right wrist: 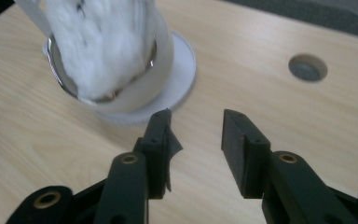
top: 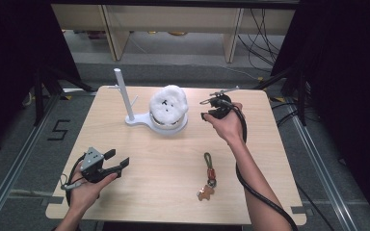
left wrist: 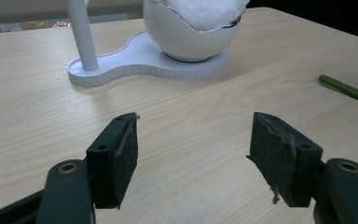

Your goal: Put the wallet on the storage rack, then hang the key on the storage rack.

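Right gripper [top: 211,109] beside fluffy toy [top: 168,105] (fingers apart)

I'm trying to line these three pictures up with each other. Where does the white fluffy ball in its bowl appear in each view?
High view: the fluffy ball sits at table centre, far side, beside the white post.
Left gripper view: top centre, cut by the upper edge, above the open jaws.
Right gripper view: upper left, blurred, beyond the empty jaws.
Shared landmark: the white stand base beneath the bowl.
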`<state>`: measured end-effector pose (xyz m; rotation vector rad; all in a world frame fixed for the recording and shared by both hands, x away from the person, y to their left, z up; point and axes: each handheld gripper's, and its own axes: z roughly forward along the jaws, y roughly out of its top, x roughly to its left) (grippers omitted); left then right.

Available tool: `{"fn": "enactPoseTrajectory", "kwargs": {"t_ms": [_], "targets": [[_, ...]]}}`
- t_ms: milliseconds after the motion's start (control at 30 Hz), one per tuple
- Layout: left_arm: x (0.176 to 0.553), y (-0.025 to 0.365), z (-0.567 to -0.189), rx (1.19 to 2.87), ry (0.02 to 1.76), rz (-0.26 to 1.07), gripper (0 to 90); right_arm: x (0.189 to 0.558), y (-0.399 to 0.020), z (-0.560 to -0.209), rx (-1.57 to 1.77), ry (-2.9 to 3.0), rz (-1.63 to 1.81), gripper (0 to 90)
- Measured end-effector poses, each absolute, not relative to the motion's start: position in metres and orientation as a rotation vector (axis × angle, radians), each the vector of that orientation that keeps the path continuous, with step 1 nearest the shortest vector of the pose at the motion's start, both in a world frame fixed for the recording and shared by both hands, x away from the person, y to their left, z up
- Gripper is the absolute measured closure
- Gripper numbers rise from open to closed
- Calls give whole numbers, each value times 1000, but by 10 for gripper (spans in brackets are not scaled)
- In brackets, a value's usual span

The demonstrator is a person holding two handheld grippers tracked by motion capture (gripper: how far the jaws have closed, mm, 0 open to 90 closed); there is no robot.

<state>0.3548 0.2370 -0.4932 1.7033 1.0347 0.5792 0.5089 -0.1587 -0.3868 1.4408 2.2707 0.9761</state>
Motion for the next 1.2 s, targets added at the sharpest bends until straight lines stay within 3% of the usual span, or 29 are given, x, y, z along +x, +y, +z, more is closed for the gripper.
{"fn": "enactPoseTrajectory", "kwargs": {"t_ms": [400, 1200], "targets": [[354, 236, -491, 1707, 1034, 583, 313, 487, -180, -414, 1571, 2360, 843, 758], [354, 225, -483, 1726, 984, 540, 310, 447, -173, -455, 1803, 2569, 442, 692]]}}
